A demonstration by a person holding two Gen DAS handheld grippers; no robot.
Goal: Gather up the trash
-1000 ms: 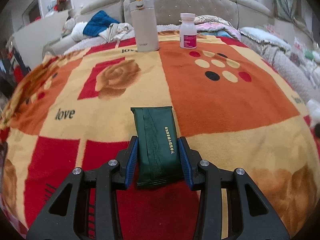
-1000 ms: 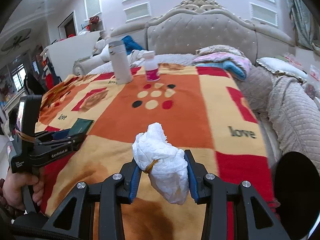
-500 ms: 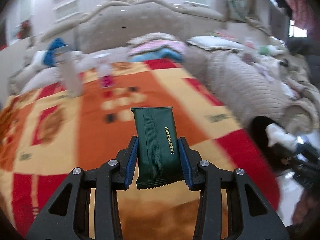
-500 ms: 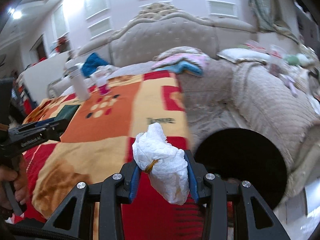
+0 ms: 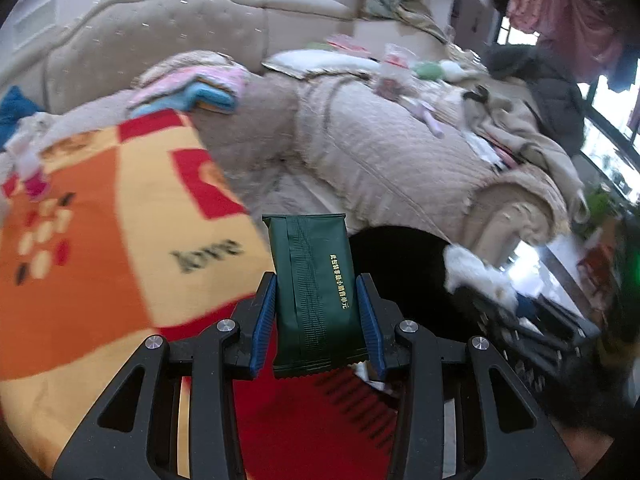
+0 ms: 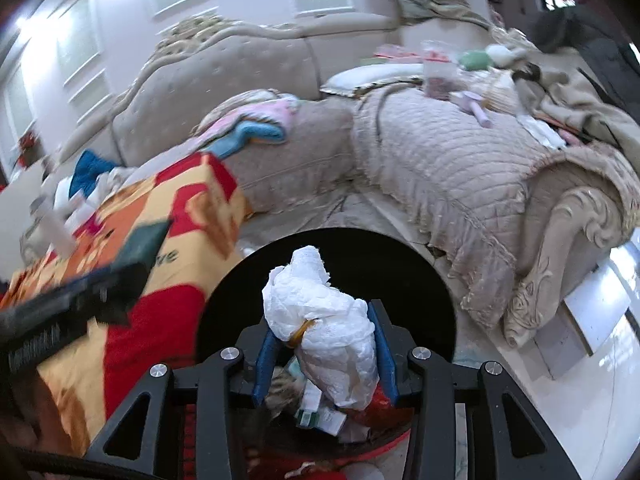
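Trash, both pieces light: a soft crumpled tissue wad [image 6: 324, 328] pinched mid-body by the right gripper [image 6: 326, 354] above the black bin [image 6: 400, 264], a crinkly green packet [image 5: 314, 292] clamped by the left gripper [image 5: 318, 324] beside it.

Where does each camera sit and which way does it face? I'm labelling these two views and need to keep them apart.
Left wrist view: on the left gripper, looking along its fingers past the green packet it clamps, toward the blanket-covered table and quilted sofa; the right gripper's white tissue wad shows at right.
Right wrist view: on the right gripper, looking down over its tissue wad into the black trash bin; the left gripper shows blurred at left.
Shared: packet, wad, bin, table, sofa.
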